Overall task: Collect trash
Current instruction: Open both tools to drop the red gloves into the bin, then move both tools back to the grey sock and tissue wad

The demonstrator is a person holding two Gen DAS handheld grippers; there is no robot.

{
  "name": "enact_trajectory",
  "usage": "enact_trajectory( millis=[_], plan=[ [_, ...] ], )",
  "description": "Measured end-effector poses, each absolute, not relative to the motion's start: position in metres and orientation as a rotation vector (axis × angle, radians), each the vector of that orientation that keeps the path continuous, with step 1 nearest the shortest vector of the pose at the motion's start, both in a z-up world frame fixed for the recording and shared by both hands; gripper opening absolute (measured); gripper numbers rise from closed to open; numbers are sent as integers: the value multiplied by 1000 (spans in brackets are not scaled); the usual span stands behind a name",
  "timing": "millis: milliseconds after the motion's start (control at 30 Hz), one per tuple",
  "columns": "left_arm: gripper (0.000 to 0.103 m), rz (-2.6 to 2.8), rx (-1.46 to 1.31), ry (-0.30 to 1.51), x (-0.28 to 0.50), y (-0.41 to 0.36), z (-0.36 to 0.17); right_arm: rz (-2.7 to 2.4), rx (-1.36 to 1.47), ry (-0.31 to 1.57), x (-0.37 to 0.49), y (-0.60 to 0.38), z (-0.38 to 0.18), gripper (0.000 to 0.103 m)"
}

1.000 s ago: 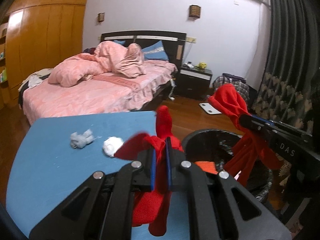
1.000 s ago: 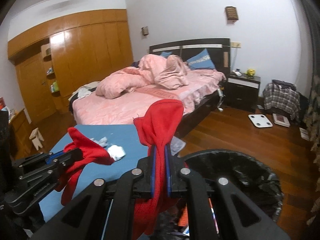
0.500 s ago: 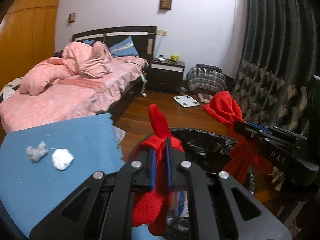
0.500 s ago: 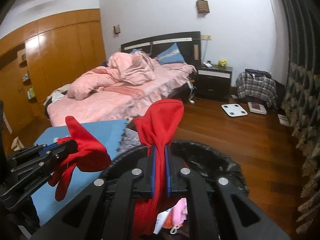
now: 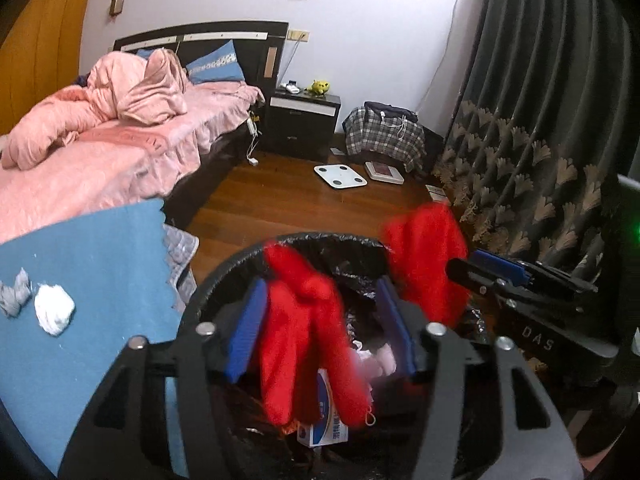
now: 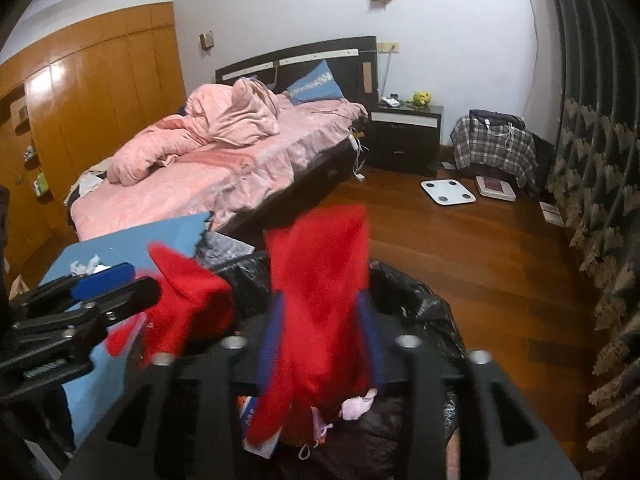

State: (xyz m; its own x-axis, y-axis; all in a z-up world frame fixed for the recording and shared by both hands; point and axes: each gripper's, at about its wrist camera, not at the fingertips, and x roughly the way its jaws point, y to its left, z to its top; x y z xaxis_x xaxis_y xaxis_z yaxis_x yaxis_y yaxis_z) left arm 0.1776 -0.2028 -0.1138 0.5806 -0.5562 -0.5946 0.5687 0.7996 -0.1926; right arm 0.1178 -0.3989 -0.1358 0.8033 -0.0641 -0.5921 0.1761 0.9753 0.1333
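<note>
Both grippers hang over a black-lined trash bin [image 5: 240, 264] beside a blue table [image 5: 100, 264]. My left gripper [image 5: 320, 328] is open, its blue pads apart, and a red cloth [image 5: 304, 332] falls loose between them into the bin. My right gripper [image 6: 320, 332] is open too, and a second red cloth [image 6: 320, 280] slips down between its pads over the bin [image 6: 412, 300]. Each gripper shows in the other's view, the right one [image 5: 472, 276] and the left one [image 6: 120, 292]. A white wad [image 5: 54, 314] and a grey wad [image 5: 14, 298] of paper lie on the table.
The bin holds a small box [image 5: 326, 428] and pink scraps [image 6: 358, 404]. A pink bed [image 6: 224, 168] stands behind the table. A nightstand [image 6: 406, 136], a plaid bag [image 6: 494, 144] and a white scale [image 6: 448, 192] are on the wood floor. Dark curtains [image 6: 596, 140] hang on the right.
Both grippers moved right from over the table to above the bin, then opened. The two red cloths, held pinched before, are now falling free.
</note>
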Motion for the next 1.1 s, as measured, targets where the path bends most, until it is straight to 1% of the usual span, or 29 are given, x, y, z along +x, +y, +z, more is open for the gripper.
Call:
enact_trajectory(
  millis=[33,67,100,167,233,300,400,467,500,833,1100],
  plan=[
    [60,-651,23,692,178,-201,-117,-132,189,628,117,-400,-138,56],
    [62,-641,27,695,179,-198,-119,-137,192,631,116,-401,-141,62],
    [66,-629,28,696,181,-194,-122,-143,193,631,116,-402,-142,72],
    [70,-594,31,690,184,-182,-123,-152,188,627,115,-404,-143,77],
    [75,-553,28,691,189,-167,-125,-154,185,627,115,-404,-144,90],
    [79,-507,16,693,194,-148,-127,-159,189,621,115,-402,-145,96],
    [86,-419,17,683,198,-117,-127,-141,192,609,118,-394,-142,97],
    [88,-367,7,680,200,-92,-126,-124,191,608,122,-384,-141,97],
    [90,-333,1,678,200,-78,-126,-113,193,609,126,-378,-140,97],
    [92,-95,-66,680,208,45,-125,49,158,606,172,-284,-130,97],
    [92,47,-62,698,217,111,-144,168,144,616,219,-197,-136,97]
  ],
)
